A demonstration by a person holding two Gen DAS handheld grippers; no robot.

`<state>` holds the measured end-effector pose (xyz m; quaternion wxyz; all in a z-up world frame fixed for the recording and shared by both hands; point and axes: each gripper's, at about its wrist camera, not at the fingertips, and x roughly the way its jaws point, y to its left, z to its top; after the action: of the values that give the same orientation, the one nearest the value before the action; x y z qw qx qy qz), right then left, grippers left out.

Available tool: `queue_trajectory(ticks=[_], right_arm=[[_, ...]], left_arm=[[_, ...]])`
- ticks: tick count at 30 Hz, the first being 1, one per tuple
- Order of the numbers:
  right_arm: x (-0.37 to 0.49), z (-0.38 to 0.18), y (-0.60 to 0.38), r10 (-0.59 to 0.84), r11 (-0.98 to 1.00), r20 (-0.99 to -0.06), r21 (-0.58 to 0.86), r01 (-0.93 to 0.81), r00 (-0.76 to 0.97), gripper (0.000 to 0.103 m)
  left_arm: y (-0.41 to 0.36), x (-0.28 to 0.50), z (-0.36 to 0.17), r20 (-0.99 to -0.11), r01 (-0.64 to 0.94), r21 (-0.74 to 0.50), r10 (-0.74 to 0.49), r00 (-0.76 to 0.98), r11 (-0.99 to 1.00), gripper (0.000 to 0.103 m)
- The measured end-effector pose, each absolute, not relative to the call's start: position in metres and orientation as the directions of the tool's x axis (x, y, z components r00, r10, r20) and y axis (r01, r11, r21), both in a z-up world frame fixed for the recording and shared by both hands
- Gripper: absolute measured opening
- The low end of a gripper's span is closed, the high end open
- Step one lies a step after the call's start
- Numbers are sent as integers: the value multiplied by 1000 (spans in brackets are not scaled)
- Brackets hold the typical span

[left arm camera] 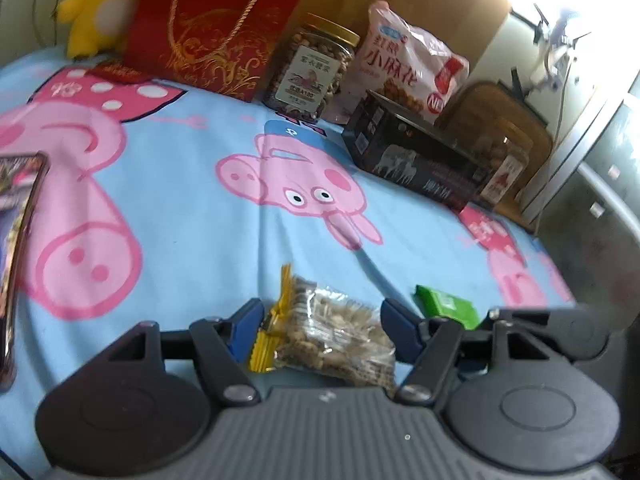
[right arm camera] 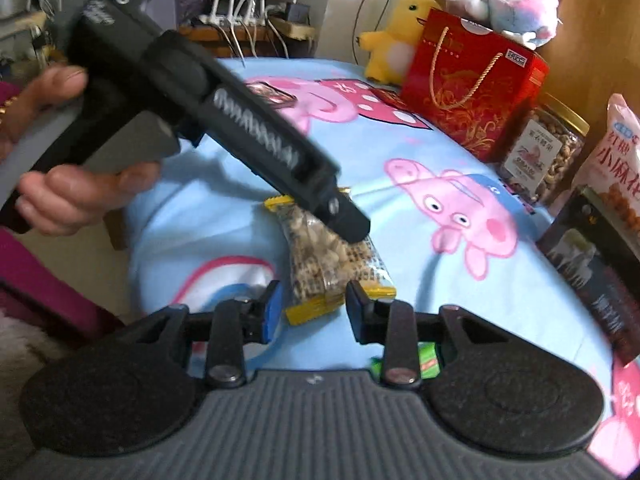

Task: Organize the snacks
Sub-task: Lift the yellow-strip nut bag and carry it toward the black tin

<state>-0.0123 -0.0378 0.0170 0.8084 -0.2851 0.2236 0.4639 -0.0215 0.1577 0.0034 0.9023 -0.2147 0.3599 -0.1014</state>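
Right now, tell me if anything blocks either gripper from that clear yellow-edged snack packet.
Nothing visible does. The snack packet already lies between the open left gripper's fingers, and the open right gripper straddles its near end. The green packet lies off to the side.

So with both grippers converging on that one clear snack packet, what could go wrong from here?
Both open grippers, left gripper and right gripper, straddle the same clear snack packet, so they could collide or tug it apart. The small green packet beside it may get knocked across the blue cartoon blanket.
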Motion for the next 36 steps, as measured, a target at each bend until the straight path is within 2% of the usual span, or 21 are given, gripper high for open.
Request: queue_trajectory(ticks=[5,13,16,18,22,23,24,26,36], right_arm=[[-20,23,-49,637,467,-586,-225,-855,501,40],[-15,16,-57,644,509,-590,-145,-848,487,43],[-11,11,-55,647,525,-593,-110,-844,479,48],[-10,9,-56,653,539,-580,-95,-837,487,56],[-1,6,-59,675,567,-556,-30,-824,485,58],[-2,6,-58,680,566,-552,-22,-824,482,57],[-3,5,-56,691,553,-551,-13,-833,467,48],[-8,6,-52,710,523,-552,-1,-852,437,41],[-11,10,-57,741,489,-539,25,-872,400,42]], left_arm=[[169,-34,14,-570,22,-480,-330,753,877,66],[154,-29,4,-609,21,-455,-328,722,890,65],[154,-29,3,-615,16,-446,-319,721,895,65],[156,-30,4,-619,4,-442,-309,722,897,65],[159,-32,4,-626,-25,-422,-271,731,906,63],[159,-33,3,-627,-28,-417,-266,732,908,59],[159,-33,1,-630,-22,-429,-282,724,903,51],[159,-34,-2,-627,-8,-450,-309,715,893,49],[165,-35,0,-621,-16,-435,-287,730,900,54]])
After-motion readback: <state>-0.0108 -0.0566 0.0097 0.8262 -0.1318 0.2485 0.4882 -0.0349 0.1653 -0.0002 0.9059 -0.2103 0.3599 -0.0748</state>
